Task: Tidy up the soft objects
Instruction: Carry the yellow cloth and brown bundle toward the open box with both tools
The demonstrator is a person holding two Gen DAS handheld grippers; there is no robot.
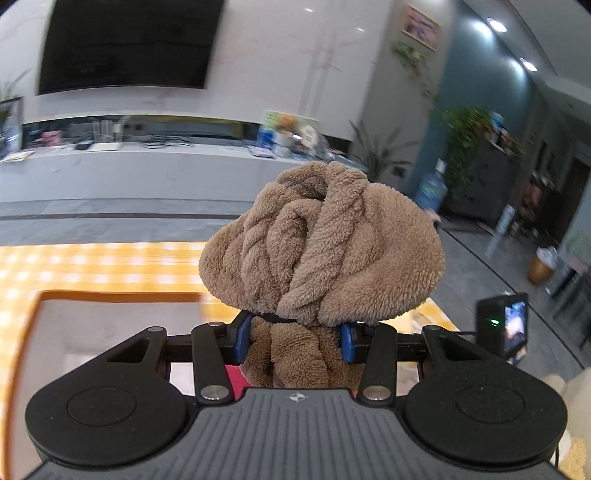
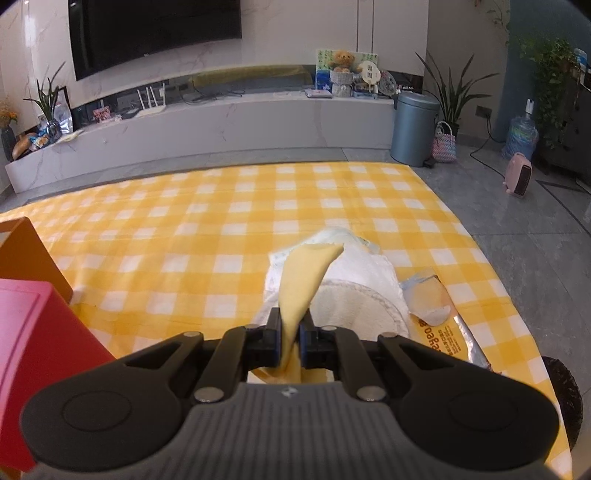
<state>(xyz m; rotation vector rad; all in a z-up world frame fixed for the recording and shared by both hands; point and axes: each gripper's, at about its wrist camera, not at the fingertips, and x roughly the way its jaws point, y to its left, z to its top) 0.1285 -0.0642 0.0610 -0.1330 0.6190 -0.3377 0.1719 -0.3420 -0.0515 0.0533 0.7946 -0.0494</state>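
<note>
Between left gripper (image 1: 295, 338) pads: brown fleece bundle (image 1: 321, 243), bulging above.

A home living room: a big television (image 2: 155, 33) hangs above a long marble shelf (image 2: 229, 122), with potted plants (image 2: 448, 92) to its right.

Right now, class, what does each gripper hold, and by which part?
The left gripper clamps a brown fleece bundle at its tied, narrow neck. The right gripper pinches a yellow cloth by its lower end.
</note>
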